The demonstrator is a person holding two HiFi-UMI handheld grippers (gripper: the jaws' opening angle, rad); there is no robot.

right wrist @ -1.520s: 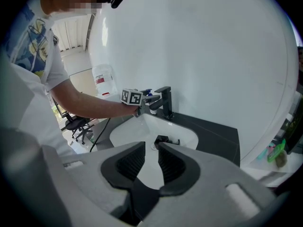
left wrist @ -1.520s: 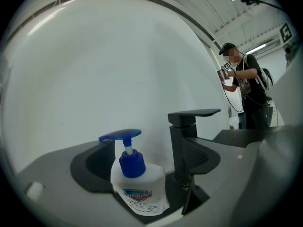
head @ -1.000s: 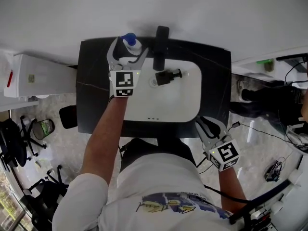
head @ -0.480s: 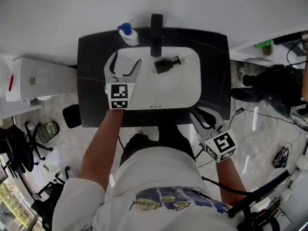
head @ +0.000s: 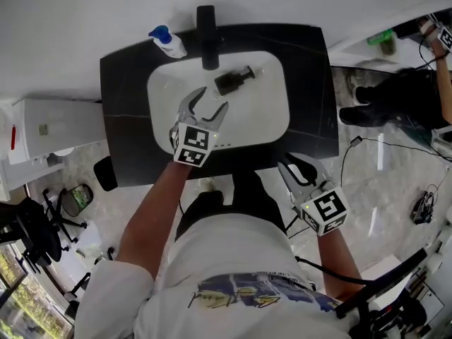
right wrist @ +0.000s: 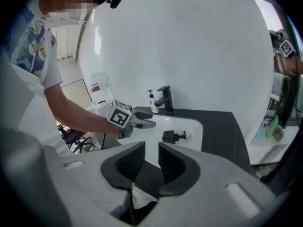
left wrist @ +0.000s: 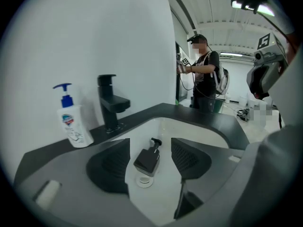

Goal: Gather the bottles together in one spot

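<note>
A white plastic pump bottle (head: 167, 42) with a blue head is stood upright at the back left of the dark, faintly veined counter (head: 127, 119), near a black angular faucet (head: 205, 27). Its blue-and-red label is too small to be read. The left hand-held gripper (head: 205, 106) is held over the glossy white sink (head: 268, 115), its ribbed jaws partly apart after just closing, with nothing gripped. A black square pump bottle (head: 231, 81) is laid on its side beyond them. The right hand-held gripper (head: 296, 167) is held by the counter's front edge, its jaws narrowly apart and empty.
</note>
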